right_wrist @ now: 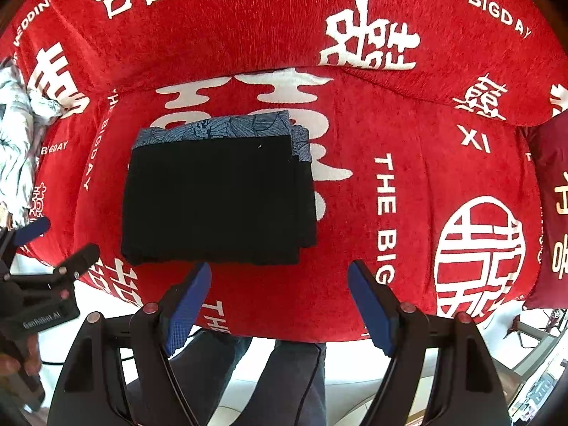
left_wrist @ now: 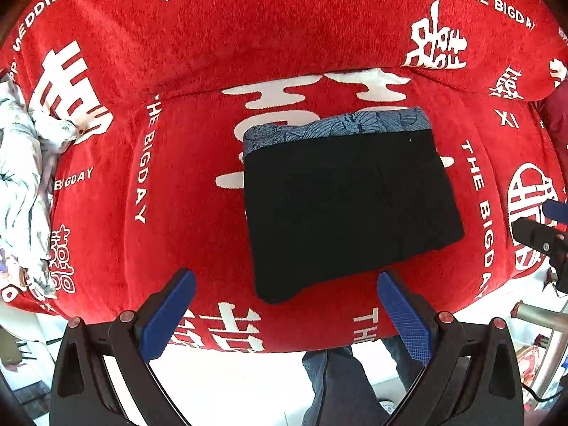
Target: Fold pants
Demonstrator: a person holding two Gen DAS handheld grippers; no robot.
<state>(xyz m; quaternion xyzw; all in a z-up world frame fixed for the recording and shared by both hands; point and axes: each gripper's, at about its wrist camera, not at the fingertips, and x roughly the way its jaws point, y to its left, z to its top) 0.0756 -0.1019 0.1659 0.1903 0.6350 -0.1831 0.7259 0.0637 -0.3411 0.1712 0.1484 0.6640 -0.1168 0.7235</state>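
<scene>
Black pants (left_wrist: 351, 209) lie folded into a thick rectangle on the red sofa seat (left_wrist: 198, 213), with a blue leaf-patterned waistband (left_wrist: 337, 124) showing along the far edge. My left gripper (left_wrist: 287, 278) hangs open over the near edge of the bundle, nothing between its blue pads. In the right wrist view the same pants (right_wrist: 216, 202) lie left of centre. My right gripper (right_wrist: 279, 273) is open too, just off their near right corner and holding nothing. The left gripper (right_wrist: 49, 241) shows at that view's left edge.
The sofa wears a red cover with white lettering (right_wrist: 355, 35) over seat and backrest. A crumpled white floral cloth (left_wrist: 21, 177) lies at the left end. A dark red cushion (right_wrist: 553, 213) stands at the right. A person's legs in dark trousers (right_wrist: 248, 372) stand on the pale floor.
</scene>
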